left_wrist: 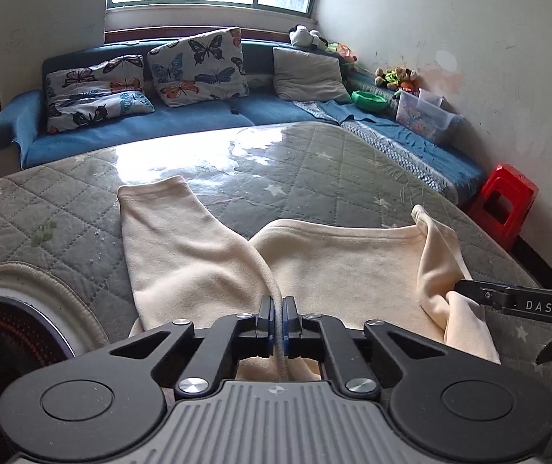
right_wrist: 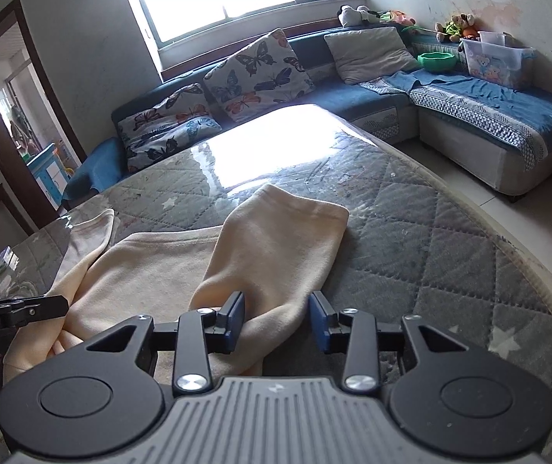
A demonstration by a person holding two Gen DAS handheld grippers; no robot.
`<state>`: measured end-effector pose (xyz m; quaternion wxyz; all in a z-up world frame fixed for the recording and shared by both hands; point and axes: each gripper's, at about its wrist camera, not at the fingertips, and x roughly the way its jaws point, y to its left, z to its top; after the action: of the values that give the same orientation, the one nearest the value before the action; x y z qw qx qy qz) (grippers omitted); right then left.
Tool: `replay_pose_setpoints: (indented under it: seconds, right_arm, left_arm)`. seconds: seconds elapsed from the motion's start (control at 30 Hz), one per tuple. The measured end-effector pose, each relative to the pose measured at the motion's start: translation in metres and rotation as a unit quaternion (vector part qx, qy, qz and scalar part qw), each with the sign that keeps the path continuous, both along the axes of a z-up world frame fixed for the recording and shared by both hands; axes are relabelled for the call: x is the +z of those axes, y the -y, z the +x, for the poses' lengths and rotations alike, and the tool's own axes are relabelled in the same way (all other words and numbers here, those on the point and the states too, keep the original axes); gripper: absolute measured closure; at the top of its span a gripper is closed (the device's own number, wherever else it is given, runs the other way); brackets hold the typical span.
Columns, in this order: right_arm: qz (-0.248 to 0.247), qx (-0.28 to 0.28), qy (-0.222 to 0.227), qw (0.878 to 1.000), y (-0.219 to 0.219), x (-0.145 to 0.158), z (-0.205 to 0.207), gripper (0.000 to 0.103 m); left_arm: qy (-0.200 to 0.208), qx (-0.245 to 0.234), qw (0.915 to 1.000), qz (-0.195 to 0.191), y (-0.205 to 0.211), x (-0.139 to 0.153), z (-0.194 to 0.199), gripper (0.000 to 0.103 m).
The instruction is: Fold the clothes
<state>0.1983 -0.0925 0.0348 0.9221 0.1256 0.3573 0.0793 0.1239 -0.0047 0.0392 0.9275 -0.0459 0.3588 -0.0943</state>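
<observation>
A cream fleece sweatshirt (left_wrist: 338,266) lies on the grey quilted table cover (left_wrist: 63,208), hem toward the sofa, both sleeves folded forward. My left gripper (left_wrist: 279,309) is shut on a fold of the cream fabric near the left sleeve (left_wrist: 175,247). In the right wrist view the same sweatshirt (right_wrist: 160,270) lies ahead, and my right gripper (right_wrist: 278,309) is open, its jaws straddling the base of the right sleeve (right_wrist: 276,239). The right gripper's finger shows in the left wrist view (left_wrist: 481,294) beside the right sleeve. The left gripper's finger shows in the right wrist view (right_wrist: 40,307).
A blue corner sofa (left_wrist: 183,120) with butterfly cushions (left_wrist: 198,65) runs behind the table. A red plastic stool (left_wrist: 504,205) stands at the right. A clear storage box (right_wrist: 496,58) and a green bowl (right_wrist: 436,61) sit on the sofa. A round dark object (left_wrist: 9,340) lies at the near left.
</observation>
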Motion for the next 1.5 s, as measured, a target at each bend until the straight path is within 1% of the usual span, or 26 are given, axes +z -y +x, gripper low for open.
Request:
replay_pose_setpoints:
  seconds: [0.1,0.13,0.2,0.27,0.37,0.4,0.57,0.73,0.87,0.9,1.03,1.07,1.13,1.17,1.23,1.27,1.3,1.37,1.43,1.47,1.5]
  right_arm:
    - [-0.005,0.0,0.002,1.0,-0.002,0.0,0.0,0.067]
    - [-0.008,0.0,0.005,1.0,-0.003,0.0,-0.001,0.07]
    - [-0.006,0.001,0.006,1.0,-0.003,-0.001,-0.002,0.082]
    - [0.001,-0.001,0.008,1.0,-0.001,0.0,-0.003,0.089]
    - [0.003,-0.007,0.017,1.0,0.001,0.003,-0.008,0.095]
    - [0.002,-0.01,0.021,1.0,0.001,0.004,-0.011,0.101]
    - [-0.003,-0.02,0.045,0.999,0.011,0.018,-0.027,0.102]
    - [-0.015,-0.02,0.057,0.998,0.014,0.028,-0.041,0.102]
    - [-0.012,-0.025,0.05,0.998,0.02,0.029,-0.043,0.102]
    - [-0.012,-0.026,0.044,0.999,0.02,0.028,-0.04,0.099]
    - [-0.012,-0.024,0.02,0.999,0.02,0.017,-0.023,0.095]
    - [-0.012,-0.021,0.015,1.0,0.018,0.015,-0.017,0.092]
    - [-0.019,-0.02,0.012,1.0,0.012,0.01,-0.006,0.087]
    - [-0.021,-0.018,0.011,1.0,0.01,0.008,-0.002,0.083]
    - [-0.024,-0.013,0.008,1.0,0.003,0.005,0.008,0.082]
    - [-0.024,-0.009,0.006,1.0,-0.002,0.003,0.014,0.079]
    - [-0.024,-0.005,0.003,1.0,-0.007,0.001,0.02,0.073]
    - [-0.038,0.005,0.006,0.999,-0.018,0.0,0.023,0.071]
    - [-0.053,0.014,0.009,0.998,-0.028,-0.001,0.025,0.071]
    - [-0.06,0.019,0.011,0.998,-0.034,-0.001,0.027,0.077]
    - [-0.067,0.023,0.012,0.997,-0.039,-0.001,0.028,0.093]
  left_arm:
    - [0.018,0.005,0.9998,0.006,-0.001,0.003,-0.009,0.1]
    - [0.026,0.005,0.9996,0.011,0.0,0.005,-0.012,0.1]
    - [0.039,0.005,0.9991,0.014,0.0,0.009,-0.019,0.1]
    - [0.048,0.008,0.9988,0.011,-0.002,0.013,-0.025,0.1]
    - [0.06,0.017,0.998,0.007,-0.007,0.018,-0.036,0.1]
    - [0.064,0.02,0.9977,0.006,-0.009,0.02,-0.04,0.1]
    - [0.078,0.037,0.9963,-0.006,-0.023,0.029,-0.062,0.1]
    - [0.091,0.062,0.9936,-0.024,-0.038,0.037,-0.093,0.1]
    - [0.1,0.086,0.9904,-0.042,-0.054,0.041,-0.123,0.1]
    - [0.101,0.093,0.9894,-0.045,-0.058,0.041,-0.132,0.1]
    - [0.094,0.118,0.9863,-0.066,-0.072,0.033,-0.161,0.1]
    - [0.091,0.124,0.9857,-0.069,-0.074,0.03,-0.167,0.1]
    - [0.084,0.134,0.9845,-0.077,-0.079,0.026,-0.175,0.1]
    - [0.08,0.138,0.9839,-0.081,-0.081,0.024,-0.18,0.1]
    - [0.073,0.141,0.9839,-0.081,-0.082,0.021,-0.185,0.1]
    - [0.07,0.144,0.9838,-0.081,-0.083,0.02,-0.188,0.1]
    - [0.068,0.145,0.9836,-0.083,-0.083,0.019,-0.19,0.1]
    - [0.064,0.153,0.9825,-0.085,-0.085,0.015,-0.193,0.1]
    - [0.063,0.158,0.9818,-0.085,-0.088,0.015,-0.195,0.1]
    - [0.062,0.16,0.9816,-0.085,-0.087,0.014,-0.199,0.1]
    - [0.062,0.161,0.9814,-0.084,-0.086,0.013,-0.203,0.1]
